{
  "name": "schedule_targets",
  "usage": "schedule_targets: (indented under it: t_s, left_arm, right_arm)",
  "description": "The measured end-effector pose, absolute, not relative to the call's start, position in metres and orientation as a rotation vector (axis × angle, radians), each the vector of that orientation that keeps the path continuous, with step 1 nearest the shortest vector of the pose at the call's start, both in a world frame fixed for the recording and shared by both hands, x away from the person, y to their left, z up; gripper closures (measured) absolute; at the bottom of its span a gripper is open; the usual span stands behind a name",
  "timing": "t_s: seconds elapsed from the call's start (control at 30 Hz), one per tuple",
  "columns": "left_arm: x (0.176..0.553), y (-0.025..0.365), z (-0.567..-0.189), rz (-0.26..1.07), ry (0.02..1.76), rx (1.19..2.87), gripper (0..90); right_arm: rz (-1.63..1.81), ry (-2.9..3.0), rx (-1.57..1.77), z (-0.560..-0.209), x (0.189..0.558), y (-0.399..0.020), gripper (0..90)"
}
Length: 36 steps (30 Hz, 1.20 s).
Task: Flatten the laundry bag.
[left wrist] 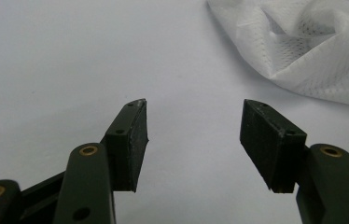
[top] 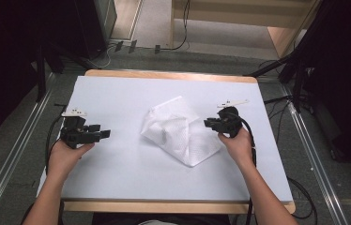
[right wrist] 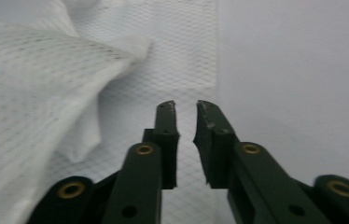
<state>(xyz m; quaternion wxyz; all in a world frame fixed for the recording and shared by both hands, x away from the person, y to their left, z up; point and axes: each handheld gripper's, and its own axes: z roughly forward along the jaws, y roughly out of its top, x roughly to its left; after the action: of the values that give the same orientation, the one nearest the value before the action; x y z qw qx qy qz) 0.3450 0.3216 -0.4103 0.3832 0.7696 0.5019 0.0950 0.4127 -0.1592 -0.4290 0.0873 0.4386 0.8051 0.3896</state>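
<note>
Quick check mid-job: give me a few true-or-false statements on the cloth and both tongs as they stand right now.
1. The white mesh cloth lies flat and fully spread. False: it is crumpled, with folds.
2. The left tongs stand wide open with nothing between them. True.
3. The left tongs rest on the cloth. False: they are over the bare white table cover, apart from the cloth.
4. The right tongs have a narrow gap and sit at the cloth's edge. True.
5. The right tongs clamp a fold of cloth. False: no cloth lies between the pads; the mesh lies beneath them.
</note>
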Motion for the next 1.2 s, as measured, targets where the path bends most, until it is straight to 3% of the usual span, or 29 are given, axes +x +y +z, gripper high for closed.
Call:
schedule_targets:
  t_s: [0.03, 0.07, 0.37, 1.2]
  left_arm:
    - [0.346, 0.321, -0.41, 0.24, 1.28, 1.963, 42.5]
    - [0.347, 0.319, -0.41, 0.235, 1.273, 1.964, 42.5]
    - [0.35, 0.317, -0.411, 0.227, 1.267, 1.967, 42.4]
    - [0.35, 0.306, -0.412, 0.212, 1.23, 1.986, 42.1]
  right_arm:
    - [1.187, 2.432, 1.324, -0.43, 0.411, -0.154, 89.3]
    - [1.191, 2.46, 1.319, -0.432, 0.41, -0.151, 90.0]
    - [1.154, 2.596, 1.302, -0.453, 0.409, -0.117, 90.0]
    - [1.341, 2.783, 0.944, -0.439, 0.343, -0.043, 90.0]
